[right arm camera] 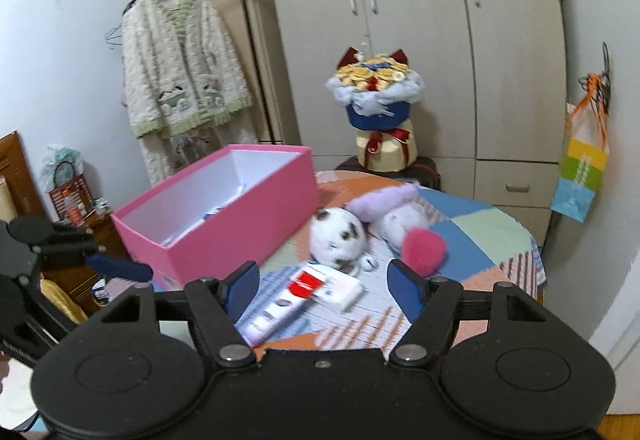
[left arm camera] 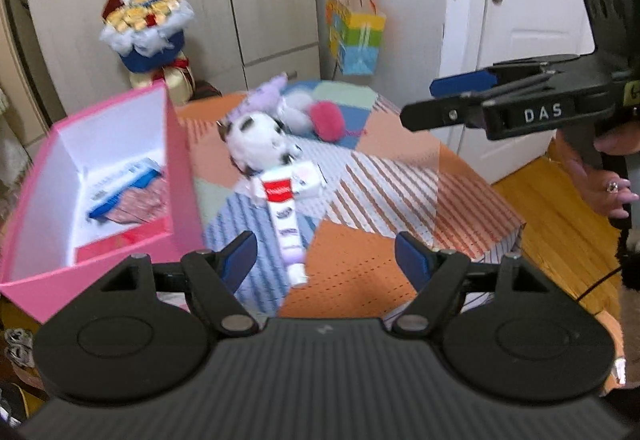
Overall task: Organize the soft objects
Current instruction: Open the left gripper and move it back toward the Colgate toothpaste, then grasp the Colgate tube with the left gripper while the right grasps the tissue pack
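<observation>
A white plush with black spots (left arm camera: 256,138) (right arm camera: 338,238) lies mid-table. Behind it lie a white and purple plush (left arm camera: 280,100) (right arm camera: 390,206) and a pink pompom (left arm camera: 328,120) (right arm camera: 424,248). A toothpaste tube (left arm camera: 286,224) (right arm camera: 280,310) and a tissue pack (left arm camera: 306,178) (right arm camera: 340,286) lie in front of the spotted plush. An open pink box (left arm camera: 180,168) (right arm camera: 240,224) stands on the left. My left gripper (left arm camera: 326,260) is open and empty above the tube. My right gripper (right arm camera: 322,286) is open and empty, also seen from the side in the left wrist view (left arm camera: 424,102).
The table has a patchwork cloth (left arm camera: 380,192) (right arm camera: 480,232). The box holds a blue packet (left arm camera: 120,188) and red items. A bouquet (right arm camera: 376,96) stands behind the table by wardrobe doors. A gift bag (left arm camera: 356,36) hangs on the wall. A door (left arm camera: 520,0) is at the right.
</observation>
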Tool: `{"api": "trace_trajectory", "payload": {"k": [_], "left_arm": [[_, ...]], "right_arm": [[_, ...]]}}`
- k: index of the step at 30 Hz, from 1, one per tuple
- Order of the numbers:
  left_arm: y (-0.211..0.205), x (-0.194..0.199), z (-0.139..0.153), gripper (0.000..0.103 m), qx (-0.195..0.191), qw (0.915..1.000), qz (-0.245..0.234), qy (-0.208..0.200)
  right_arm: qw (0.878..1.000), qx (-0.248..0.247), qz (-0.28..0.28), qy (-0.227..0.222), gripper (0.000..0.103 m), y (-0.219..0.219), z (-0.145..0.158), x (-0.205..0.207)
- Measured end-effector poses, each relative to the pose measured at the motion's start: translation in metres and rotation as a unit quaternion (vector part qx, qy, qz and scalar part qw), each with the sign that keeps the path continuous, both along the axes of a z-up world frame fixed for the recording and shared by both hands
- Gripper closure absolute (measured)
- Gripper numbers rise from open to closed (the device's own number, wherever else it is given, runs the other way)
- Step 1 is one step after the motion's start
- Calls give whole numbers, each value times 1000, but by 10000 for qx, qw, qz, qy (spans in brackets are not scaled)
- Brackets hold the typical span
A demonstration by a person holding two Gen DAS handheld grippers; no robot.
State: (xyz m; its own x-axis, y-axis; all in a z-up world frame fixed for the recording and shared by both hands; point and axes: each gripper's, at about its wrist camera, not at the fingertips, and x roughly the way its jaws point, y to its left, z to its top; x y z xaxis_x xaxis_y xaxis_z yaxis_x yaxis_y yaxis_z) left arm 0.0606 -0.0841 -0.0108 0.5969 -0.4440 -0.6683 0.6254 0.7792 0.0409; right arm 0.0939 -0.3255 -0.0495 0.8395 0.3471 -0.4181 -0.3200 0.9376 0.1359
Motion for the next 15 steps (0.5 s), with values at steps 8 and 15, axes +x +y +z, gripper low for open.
{"api": "trace_trajectory", "payload": {"k": [8,15], "left_arm": [[-17,37,-40,31,-392,9975,507,280],[-32,68,-74,36,-109,9963,825,223]], "right_arm": [[9982,-294,463,-246,27,-3,-40,30],[9930,-588,1023,-12,27,7,-58,73]]}}
